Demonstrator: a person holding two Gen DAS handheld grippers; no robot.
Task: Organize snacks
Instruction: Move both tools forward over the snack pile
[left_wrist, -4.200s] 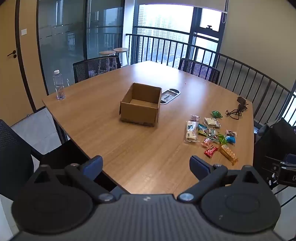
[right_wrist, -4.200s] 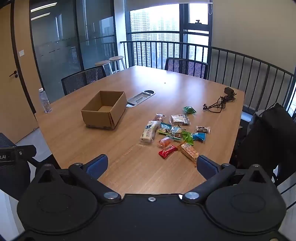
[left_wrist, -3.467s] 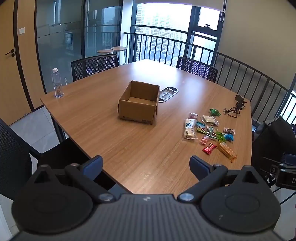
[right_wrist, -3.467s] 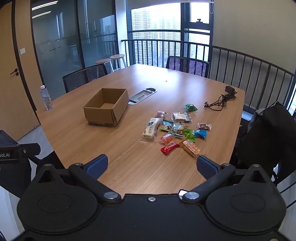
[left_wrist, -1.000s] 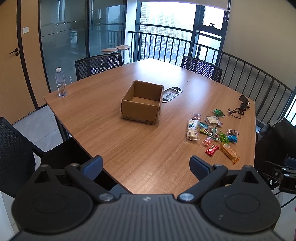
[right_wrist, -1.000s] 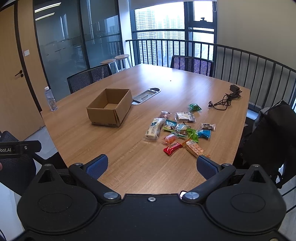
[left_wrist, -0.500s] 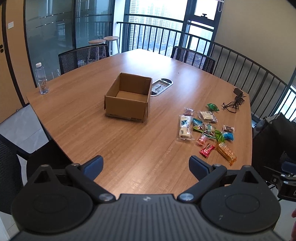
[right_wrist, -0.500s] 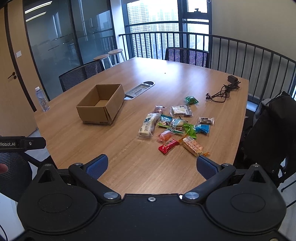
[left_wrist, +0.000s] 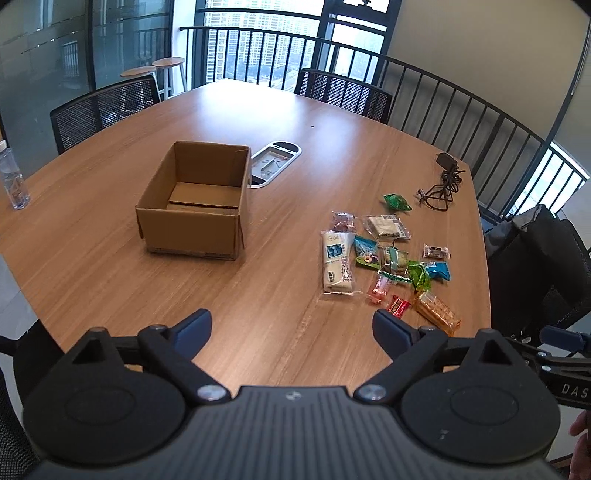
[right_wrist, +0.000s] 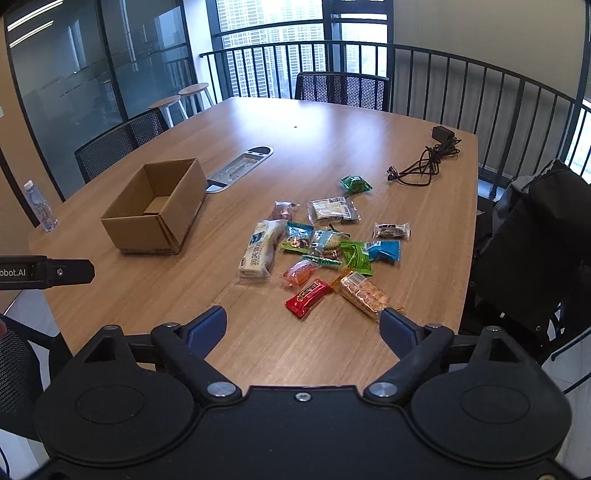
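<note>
Both claws hang over the counter's (left_wrist: 258, 295) near edge, empty: the left claw (left_wrist: 291, 328) and right claw (right_wrist: 303, 326) are spread, jaws just narrowing slightly. Snack packets (right_wrist: 321, 251) lie scattered toward the right edge, well apart from the open cardboard box (left_wrist: 195, 206) mid-counter.

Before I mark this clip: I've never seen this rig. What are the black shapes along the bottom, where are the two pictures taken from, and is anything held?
There is no robot arm. A person carries a two-finger tool in each hand, each with a wide-angle camera looking forward along its fingers. The black shapes are the tools themselves: the left tool in one view, the right tool in the other. Both stand open; their jaws have just been closing a little, with nothing between them. Nothing is held. On the wooden table lie a scattered pile of snacks, an open cardboard box that looks empty, a water bottle and a black cable.
</note>
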